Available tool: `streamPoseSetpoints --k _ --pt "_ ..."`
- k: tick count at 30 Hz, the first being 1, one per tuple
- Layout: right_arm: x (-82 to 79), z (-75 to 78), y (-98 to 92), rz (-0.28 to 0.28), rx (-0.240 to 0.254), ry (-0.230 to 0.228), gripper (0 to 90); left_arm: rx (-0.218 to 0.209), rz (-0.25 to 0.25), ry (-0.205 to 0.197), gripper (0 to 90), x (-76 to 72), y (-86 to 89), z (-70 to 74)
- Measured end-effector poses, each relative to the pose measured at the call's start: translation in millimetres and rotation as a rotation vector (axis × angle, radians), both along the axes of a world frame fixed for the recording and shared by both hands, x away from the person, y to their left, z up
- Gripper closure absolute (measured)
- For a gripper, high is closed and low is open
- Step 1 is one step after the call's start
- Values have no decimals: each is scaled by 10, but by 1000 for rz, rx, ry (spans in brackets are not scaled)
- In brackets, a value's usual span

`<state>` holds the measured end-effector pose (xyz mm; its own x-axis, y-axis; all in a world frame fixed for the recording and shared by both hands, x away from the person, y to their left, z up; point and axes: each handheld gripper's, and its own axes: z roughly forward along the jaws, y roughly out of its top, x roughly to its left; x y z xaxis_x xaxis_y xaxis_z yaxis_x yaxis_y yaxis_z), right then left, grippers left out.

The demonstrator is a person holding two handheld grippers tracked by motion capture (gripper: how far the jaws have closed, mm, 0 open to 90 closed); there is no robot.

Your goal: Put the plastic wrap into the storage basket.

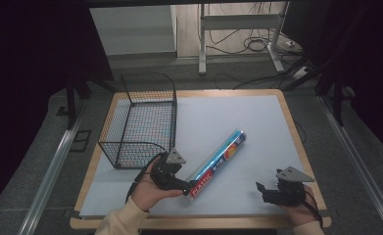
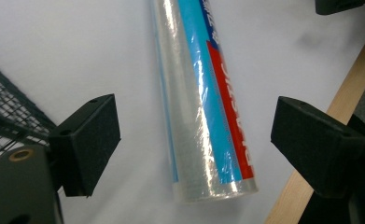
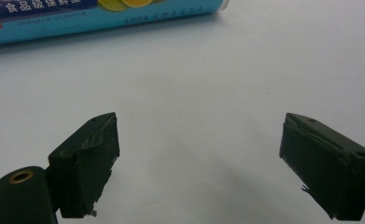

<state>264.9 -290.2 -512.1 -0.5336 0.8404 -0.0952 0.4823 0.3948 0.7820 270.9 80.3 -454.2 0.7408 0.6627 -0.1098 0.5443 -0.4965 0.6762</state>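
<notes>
At the near edge of the desk (image 1: pixel 238 105), the right gripper (image 1: pixel 260 187) is resting with its fingers (image 3: pixel 84 161) standing wide apart over bare white surface, holding nothing. To its left, the left gripper (image 1: pixel 188 188) is hovering at the near end of a roll of plastic wrap (image 1: pixel 217 163), its fingers (image 2: pixel 89 140) spread open on either side of the roll without pressing it. The roll is lying diagonally on the white mat, running away to the right. Farther back at left, a wire basket (image 1: pixel 140 120) is standing.
</notes>
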Motion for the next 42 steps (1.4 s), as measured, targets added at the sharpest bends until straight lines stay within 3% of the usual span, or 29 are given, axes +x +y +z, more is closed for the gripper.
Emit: streamPoseSetpoints --k 29,34,42 --pt "-4 4 -16 -10 -3 -10 129 38 -39 19 155 166 -325 -13" --pt "-3 2 -16 -12 -5 -7 129 32 -31 14 156 203 -357 -6" --pt "-5 2 -8 -9 -3 -5 129 62 -23 26 159 297 -464 -23"
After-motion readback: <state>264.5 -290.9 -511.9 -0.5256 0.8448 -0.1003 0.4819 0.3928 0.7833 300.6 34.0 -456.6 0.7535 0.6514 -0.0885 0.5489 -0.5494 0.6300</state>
